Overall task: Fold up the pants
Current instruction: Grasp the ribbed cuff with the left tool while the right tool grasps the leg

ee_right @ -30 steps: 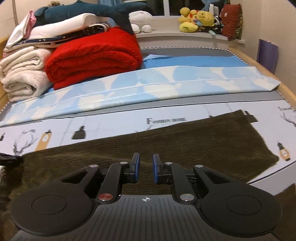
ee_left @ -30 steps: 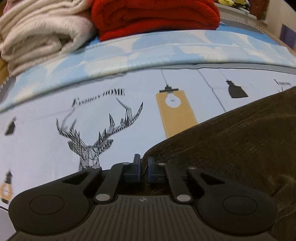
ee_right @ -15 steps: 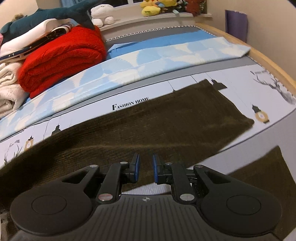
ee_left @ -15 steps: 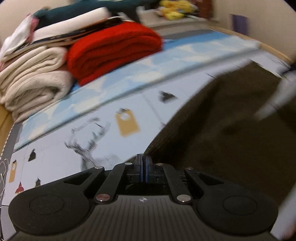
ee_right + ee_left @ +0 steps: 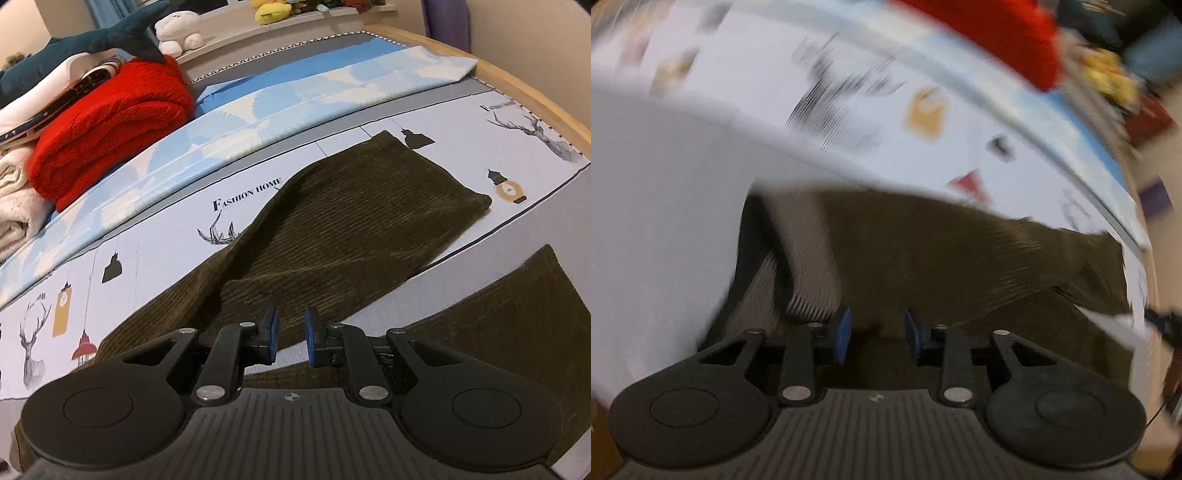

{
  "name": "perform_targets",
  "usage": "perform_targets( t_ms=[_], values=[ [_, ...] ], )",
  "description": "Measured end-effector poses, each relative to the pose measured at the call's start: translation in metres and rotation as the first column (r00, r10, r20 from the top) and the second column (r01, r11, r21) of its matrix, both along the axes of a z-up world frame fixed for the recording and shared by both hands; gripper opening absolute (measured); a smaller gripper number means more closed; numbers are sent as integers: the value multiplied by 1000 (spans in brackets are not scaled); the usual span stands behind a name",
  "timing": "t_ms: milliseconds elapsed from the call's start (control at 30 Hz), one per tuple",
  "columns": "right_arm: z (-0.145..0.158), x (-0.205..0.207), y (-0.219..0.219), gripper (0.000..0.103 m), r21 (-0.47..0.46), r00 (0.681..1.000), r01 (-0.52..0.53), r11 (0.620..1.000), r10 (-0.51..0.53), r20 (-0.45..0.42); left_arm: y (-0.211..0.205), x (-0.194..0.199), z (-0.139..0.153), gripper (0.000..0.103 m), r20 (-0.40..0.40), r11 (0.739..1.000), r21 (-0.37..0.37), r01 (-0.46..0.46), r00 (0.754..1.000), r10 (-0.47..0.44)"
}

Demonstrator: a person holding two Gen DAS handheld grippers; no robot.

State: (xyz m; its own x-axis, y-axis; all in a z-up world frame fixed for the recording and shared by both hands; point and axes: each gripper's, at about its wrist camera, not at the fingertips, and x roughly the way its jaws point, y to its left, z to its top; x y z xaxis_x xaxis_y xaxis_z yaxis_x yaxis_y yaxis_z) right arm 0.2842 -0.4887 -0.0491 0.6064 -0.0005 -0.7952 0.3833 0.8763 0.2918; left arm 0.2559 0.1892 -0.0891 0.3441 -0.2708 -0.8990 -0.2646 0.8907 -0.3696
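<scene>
Pants part-folded on the bed; both grippers empty, next grasp pending.

I read the left gripper (image 5: 874, 336) as wide open with nothing between its pads; its view is heavily blurred. The right gripper (image 5: 290, 336) stands partly open, also holding nothing, and hovers over the near edge of the pants (image 5: 354, 236). The pants lie on the printed sheet (image 5: 155, 251), one leg stretched toward the far right, a fold of cloth lapped over it near the middle, the other leg nearer me at right. I judge the first fold unfinished. The next move calls for closing on a hem or waistband and carrying it across, keeping the layers aligned.
</scene>
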Motion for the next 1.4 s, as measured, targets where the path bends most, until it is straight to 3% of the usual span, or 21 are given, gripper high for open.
perform_targets(
  t_ms=[100,133,267,333,367,400,433,567,700,933,1000,1033,1200,1400],
  values=[
    [-2,9,1,15,10,1000,-4,1000,4,9,15,11,-31,59,-132,994,-58,-92,988,84],
    [-3,12,1,15,19,1000,-4,1000,4,15,18,16,-37,60,-150,992,-64,-107,984,96],
    [-11,30,-7,16,102,999,22,995,-26,37,25,31,-42,61,-126,985,-73,-156,981,146],
    [-18,40,-11,16,160,998,36,987,-44,43,31,34,-39,56,-101,977,-65,-204,975,197],
    [-22,46,-14,16,188,998,41,981,-51,47,33,37,-37,48,-81,976,-40,-216,974,212],
    [-27,53,-16,16,215,997,46,976,-58,49,31,40,-33,31,-68,976,-6,-218,974,217],
    [-32,60,-19,17,241,996,55,969,-68,48,32,41,-30,28,-57,975,15,-220,974,220],
    [-55,88,-19,31,301,995,86,950,-100,29,32,43,-22,25,-23,976,49,-213,977,214],
    [-79,115,-15,33,338,992,111,935,-122,10,32,48,-25,25,-35,977,44,-210,977,211],
    [-119,145,-9,33,377,986,167,911,-164,-41,33,48,-26,25,-37,980,32,-196,980,197],
    [-123,146,-8,20,409,986,159,899,-164,-23,35,48,-24,25,-31,982,24,-189,981,190],
    [-123,146,-7,4,427,988,140,893,-153,-3,37,47,-22,25,-26,982,21,-187,982,187],
    [-95,130,-11,3,401,986,95,911,-142,89,41,41,-13,24,7,986,4,-167,986,167],
    [-33,63,-25,2,380,979,51,924,-120,162,49,27,6,21,71,990,-23,-142,987,143]
  ],
)
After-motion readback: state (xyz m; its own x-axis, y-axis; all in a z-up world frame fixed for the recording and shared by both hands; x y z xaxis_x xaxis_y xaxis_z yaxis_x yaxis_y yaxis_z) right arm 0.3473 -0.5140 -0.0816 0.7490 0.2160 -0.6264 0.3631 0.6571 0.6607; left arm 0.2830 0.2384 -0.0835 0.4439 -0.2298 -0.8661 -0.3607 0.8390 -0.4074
